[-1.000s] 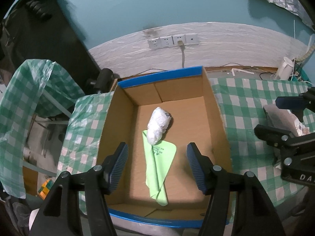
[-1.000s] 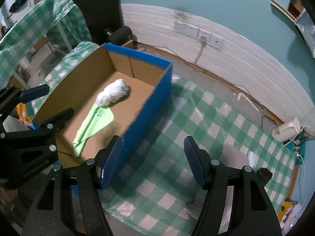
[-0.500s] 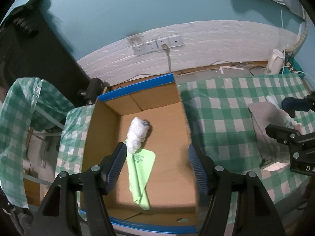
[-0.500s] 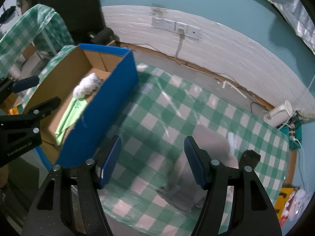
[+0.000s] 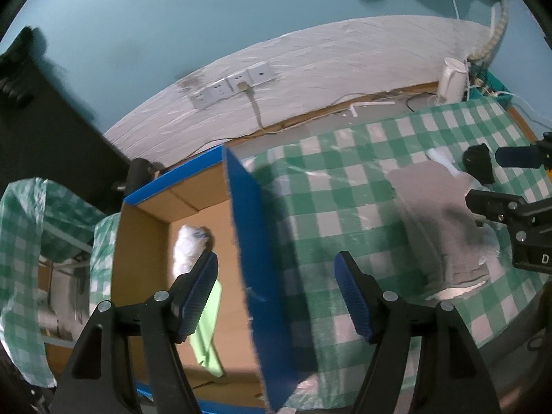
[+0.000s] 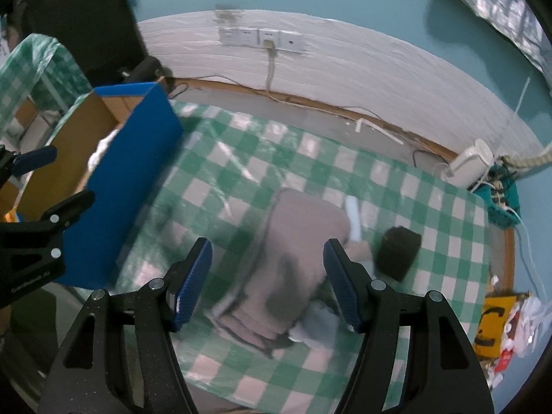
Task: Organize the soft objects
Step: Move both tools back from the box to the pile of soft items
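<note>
Both grippers hang empty over the table with their jaws wide and opening further: nothing is between the pads of the left gripper (image 5: 276,296), and the right gripper (image 6: 267,283) frames the grey cloth (image 6: 293,269) from above without touching it. That folded grey cloth lies on the checked tablecloth (image 6: 214,186) straight ahead of the right fingers, with a pale piece (image 6: 353,217) at its far right corner, a bluish bit (image 6: 317,327) under its near right edge and a small dark thing (image 6: 398,252) just right of the right finger. The likeliest slip, as I judge it, is a pinch that catches only the top fold, so the stack opens as it lifts, or one that gathers the slick tablecloth too and drags it. The dark thing could also be nudged by the right pad on the way down. The box (image 5: 245,252) stands to the left; its blue wall runs right between the left fingers, so a straight drop there would hit the rim. Inside, left of that wall, a white bundle (image 5: 188,248) and a green cloth (image 5: 207,331) already lie on the floor, leaving free floor beside them. Open table lies ahead of both grippers up to the far edge by the wall; the table's right edge sits near the dark thing, so room there is tighter.
</note>
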Motion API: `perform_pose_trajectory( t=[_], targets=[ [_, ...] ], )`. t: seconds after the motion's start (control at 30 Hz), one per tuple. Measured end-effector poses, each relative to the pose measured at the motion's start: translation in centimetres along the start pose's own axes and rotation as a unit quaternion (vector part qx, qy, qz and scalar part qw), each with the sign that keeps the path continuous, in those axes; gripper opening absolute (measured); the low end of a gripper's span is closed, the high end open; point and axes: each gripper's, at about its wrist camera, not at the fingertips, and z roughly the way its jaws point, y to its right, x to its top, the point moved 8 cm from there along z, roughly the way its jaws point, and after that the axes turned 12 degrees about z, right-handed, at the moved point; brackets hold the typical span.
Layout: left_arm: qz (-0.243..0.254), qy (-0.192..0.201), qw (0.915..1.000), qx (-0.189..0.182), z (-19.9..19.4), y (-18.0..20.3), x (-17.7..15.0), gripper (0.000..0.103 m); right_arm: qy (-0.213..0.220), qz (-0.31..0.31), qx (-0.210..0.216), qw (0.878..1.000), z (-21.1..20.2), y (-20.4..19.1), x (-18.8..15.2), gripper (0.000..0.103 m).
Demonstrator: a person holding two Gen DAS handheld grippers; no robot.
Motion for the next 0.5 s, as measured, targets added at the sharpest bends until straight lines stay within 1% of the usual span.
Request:
perform_pose_trajectory(
  t=[0.2, 0.5],
  targets=[
    [0.029, -0.006, 0.9995, -0.011, 0.6, 3.3, 1.2, 0.073, -0.008, 0.026, -0.015, 1.000, 0.7, 3.3, -0.8, 0.070],
    [0.043, -0.026, 0.9982, -0.032, 2.1, 6.8, 2.5, 0.073, -0.019, 0.053, -0.031, 0.998, 1.8, 7.4, -1.7, 0.070]
  ],
)
